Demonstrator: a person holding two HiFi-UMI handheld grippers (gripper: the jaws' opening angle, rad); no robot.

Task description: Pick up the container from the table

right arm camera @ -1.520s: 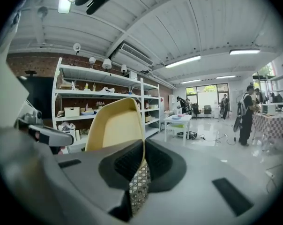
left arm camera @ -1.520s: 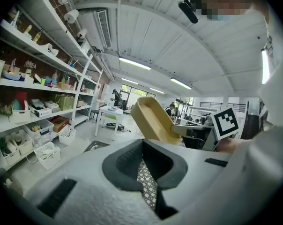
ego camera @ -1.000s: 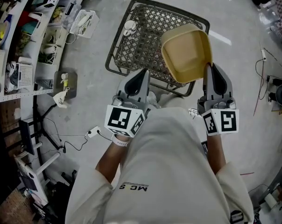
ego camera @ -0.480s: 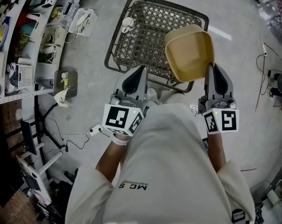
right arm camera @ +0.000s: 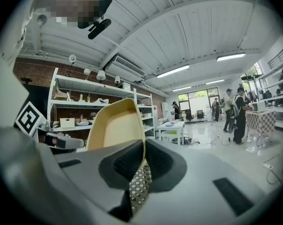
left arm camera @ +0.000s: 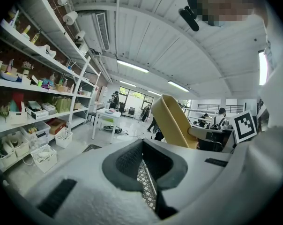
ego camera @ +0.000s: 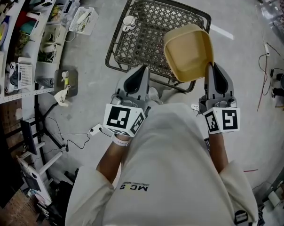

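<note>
The right claw (ego camera: 210, 69) was clamped on the near rim of the shallow tan plastic container (ego camera: 189, 51). The container stood tilted at the upper right of centre in the head view, held in the air over the right edge of the black wire-mesh bench (ego camera: 142, 22). In the right gripper view the jaws met on the thin edge, with the container's hollow facing the camera. The left claw (ego camera: 141, 72) sat to the lower left of the container, apart from it. Its jaws were pressed together with nothing between them. A small white object (ego camera: 129, 22), possibly a cup, lay on the mesh near its upper-left corner.
</note>
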